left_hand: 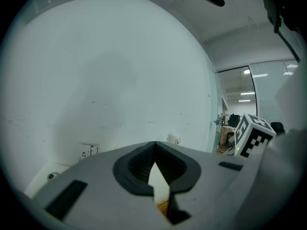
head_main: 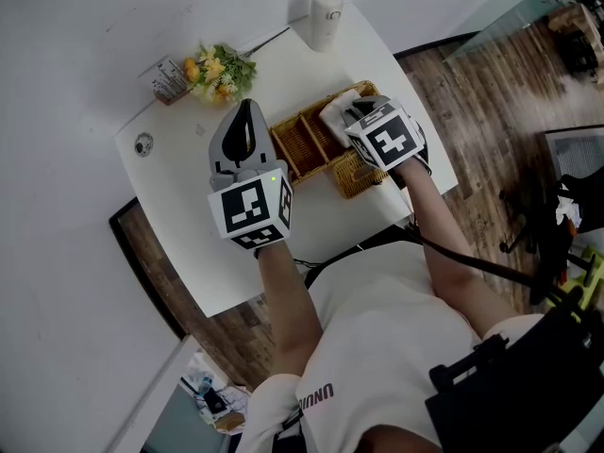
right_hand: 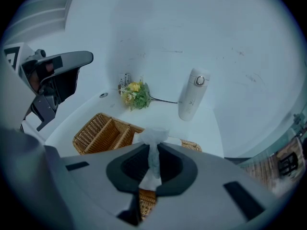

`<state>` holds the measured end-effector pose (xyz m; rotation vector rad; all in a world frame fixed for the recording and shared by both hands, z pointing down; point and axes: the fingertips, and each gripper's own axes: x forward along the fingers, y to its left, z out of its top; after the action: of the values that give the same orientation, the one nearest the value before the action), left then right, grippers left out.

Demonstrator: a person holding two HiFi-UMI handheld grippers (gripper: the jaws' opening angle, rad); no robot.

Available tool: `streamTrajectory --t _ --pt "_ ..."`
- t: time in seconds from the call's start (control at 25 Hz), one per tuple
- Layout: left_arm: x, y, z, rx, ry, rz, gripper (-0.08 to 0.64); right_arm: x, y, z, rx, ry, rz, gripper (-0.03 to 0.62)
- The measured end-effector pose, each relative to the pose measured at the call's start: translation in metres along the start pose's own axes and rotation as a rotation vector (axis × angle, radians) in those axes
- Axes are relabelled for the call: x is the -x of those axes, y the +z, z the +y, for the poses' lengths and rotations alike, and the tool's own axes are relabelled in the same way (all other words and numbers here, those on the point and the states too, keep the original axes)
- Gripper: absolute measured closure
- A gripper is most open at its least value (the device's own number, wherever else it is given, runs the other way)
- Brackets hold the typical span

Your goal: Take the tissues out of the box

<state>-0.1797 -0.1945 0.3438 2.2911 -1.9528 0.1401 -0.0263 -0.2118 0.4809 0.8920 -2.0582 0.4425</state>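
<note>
A wicker basket [head_main: 307, 144] with several compartments stands on the white table [head_main: 179, 215]. At its right end lies a white tissue pack [head_main: 337, 111]. My right gripper [head_main: 363, 116] hangs over that end, shut on a white tissue [right_hand: 153, 138] that sticks up between its jaws; the basket [right_hand: 98, 133] lies below. My left gripper [head_main: 247, 111] is held above the table left of the basket. In the left gripper view its jaws meet at the tips [left_hand: 154, 145] with nothing between them, facing the wall.
A bunch of yellow flowers [head_main: 219, 72] and a small card stand [head_main: 170, 78] sit at the table's far left. A white bottle-shaped device [head_main: 326, 17] stands at the far edge. A small round thing [head_main: 142, 143] lies near the left corner. Wooden floor [head_main: 491, 92] lies to the right.
</note>
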Motion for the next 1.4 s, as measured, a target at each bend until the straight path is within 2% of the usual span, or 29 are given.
streamTrajectory --t 1.4 --pt "0.004 0.003 -0.001 0.008 -0.001 -0.013 0.546 0.02 0.015 -0.005 0.029 -0.037 -0.044 0.558"
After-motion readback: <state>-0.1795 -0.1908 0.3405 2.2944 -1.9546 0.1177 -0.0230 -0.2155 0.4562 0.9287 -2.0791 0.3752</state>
